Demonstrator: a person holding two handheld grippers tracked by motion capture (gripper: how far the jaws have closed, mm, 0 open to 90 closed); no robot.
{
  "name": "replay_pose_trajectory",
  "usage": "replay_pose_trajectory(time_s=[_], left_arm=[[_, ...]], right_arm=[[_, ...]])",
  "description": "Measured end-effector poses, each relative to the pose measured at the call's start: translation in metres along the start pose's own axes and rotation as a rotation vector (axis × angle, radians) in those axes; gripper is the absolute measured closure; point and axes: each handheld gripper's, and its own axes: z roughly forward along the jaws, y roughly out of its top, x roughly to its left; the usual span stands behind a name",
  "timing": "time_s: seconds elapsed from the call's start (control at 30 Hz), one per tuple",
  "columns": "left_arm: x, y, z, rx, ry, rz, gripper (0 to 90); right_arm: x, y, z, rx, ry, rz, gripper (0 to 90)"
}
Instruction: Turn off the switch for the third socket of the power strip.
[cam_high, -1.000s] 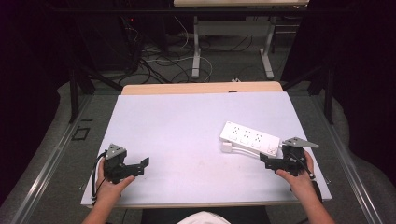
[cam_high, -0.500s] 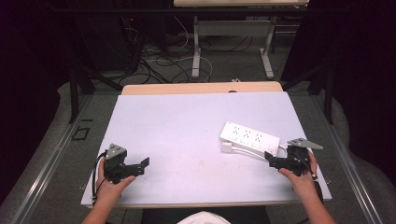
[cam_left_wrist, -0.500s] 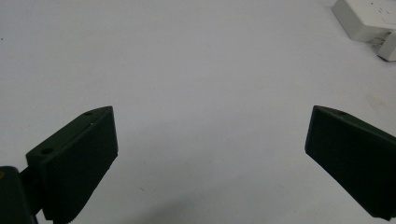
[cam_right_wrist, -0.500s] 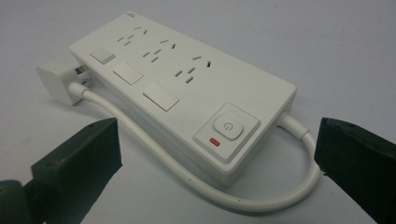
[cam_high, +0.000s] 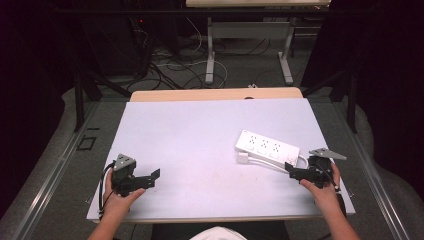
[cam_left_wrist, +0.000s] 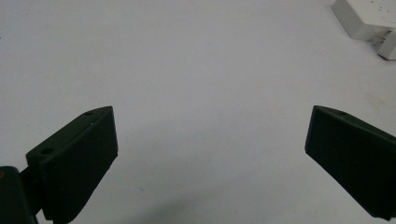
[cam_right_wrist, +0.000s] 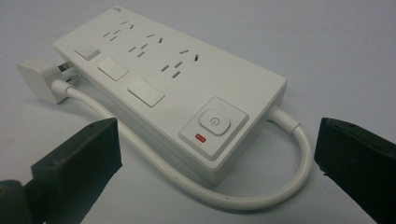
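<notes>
A white power strip (cam_high: 268, 147) (cam_right_wrist: 173, 88) lies flat on the right part of the white table (cam_high: 200, 145). Its short white cable (cam_right_wrist: 243, 196) loops round the near side and ends in a white plug (cam_high: 243, 158) (cam_right_wrist: 39, 79) lying by the strip's far end. My right gripper (cam_high: 291, 171) (cam_right_wrist: 215, 163) is open, just short of the strip's power-button end, nothing between its jaws. My left gripper (cam_high: 154, 176) (cam_left_wrist: 210, 158) is open over bare tabletop at the front left, far from the strip, whose corner (cam_left_wrist: 366, 21) shows at that view's top right.
A wooden desk edge (cam_high: 215, 94) runs along the table's far side. Beyond it are white table legs (cam_high: 210, 55) and tangled cables (cam_high: 170, 65) on the floor. The table's front edge lies just under both hands.
My right gripper has drawn back a little toward the front right, away from the power strip. The left gripper has stayed put.
</notes>
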Motion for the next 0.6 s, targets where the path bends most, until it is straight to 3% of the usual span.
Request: replay_pose_trajectory(time_s=[0.13, 0.6], left_arm=[[0.0002, 0.0, 0.0, 0.002, 0.001, 0.002, 2.3], [0.0002, 0.0003, -0.0001, 0.014, -0.001, 0.002, 2.6]], right_arm=[[0.0001, -0.0002, 0.0001, 0.006, 0.001, 0.018, 0.4], [0.0005, -0.0012, 0.0023, 0.011, 0.002, 0.006, 0.4]])
